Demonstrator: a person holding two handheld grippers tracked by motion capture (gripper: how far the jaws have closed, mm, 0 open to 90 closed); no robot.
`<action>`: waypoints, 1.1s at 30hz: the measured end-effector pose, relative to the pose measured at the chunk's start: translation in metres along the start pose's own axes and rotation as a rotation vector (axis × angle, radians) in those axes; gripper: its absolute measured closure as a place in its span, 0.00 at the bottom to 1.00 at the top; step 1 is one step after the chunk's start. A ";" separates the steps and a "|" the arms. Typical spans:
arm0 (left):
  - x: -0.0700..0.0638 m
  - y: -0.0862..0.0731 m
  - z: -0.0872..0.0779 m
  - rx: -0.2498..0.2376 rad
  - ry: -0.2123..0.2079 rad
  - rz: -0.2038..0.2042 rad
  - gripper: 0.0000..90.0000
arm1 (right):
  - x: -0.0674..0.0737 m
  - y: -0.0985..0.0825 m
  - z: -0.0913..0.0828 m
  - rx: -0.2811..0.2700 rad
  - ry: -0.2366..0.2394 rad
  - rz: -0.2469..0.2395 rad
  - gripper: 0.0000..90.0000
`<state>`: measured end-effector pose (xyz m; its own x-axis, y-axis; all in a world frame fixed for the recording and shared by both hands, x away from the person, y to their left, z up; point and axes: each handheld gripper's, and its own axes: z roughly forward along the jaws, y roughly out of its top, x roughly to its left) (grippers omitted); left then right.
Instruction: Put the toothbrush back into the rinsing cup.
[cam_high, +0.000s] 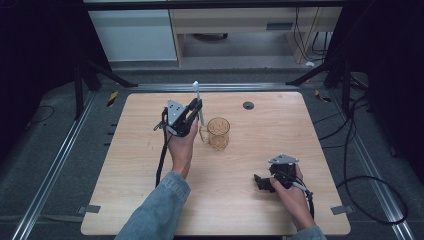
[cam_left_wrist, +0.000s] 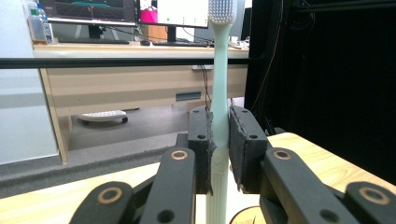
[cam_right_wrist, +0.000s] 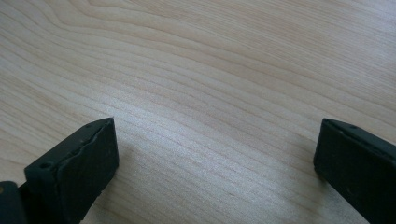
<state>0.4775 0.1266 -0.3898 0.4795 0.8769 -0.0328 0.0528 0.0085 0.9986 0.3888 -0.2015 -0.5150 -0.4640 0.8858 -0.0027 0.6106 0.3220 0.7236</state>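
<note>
Pale green toothbrush (cam_left_wrist: 219, 93) clamped upright between the pads of the left gripper (cam_high: 192, 112), bristles up, just left of the amber glass mug (cam_high: 218, 133) at table centre. Right gripper (cam_high: 264, 183) resting low at the near right, jaws wide apart, nothing between them. Light wood-grain table (cam_high: 280, 125), rounded corners, dark grommet (cam_high: 248, 105) at the far edge. Grey floor, metal rails, black cables around; desk with monitors (cam_left_wrist: 130, 10) beyond.
</note>
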 end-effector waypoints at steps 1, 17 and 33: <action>0.000 -0.001 0.000 0.001 0.000 -0.001 0.87 | 0.000 0.000 0.000 0.001 0.002 0.004 0.00; 0.001 -0.016 0.003 0.005 0.001 -0.018 0.87 | 0.000 0.000 0.000 0.000 0.002 -0.002 0.00; -0.001 -0.032 0.006 0.028 0.006 -0.024 0.87 | 0.000 0.000 0.000 0.000 0.003 0.000 0.00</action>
<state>0.4806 0.1223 -0.4217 0.4729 0.8793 -0.0564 0.0885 0.0163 0.9959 0.3886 -0.2013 -0.5150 -0.4659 0.8848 -0.0010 0.6106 0.3224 0.7233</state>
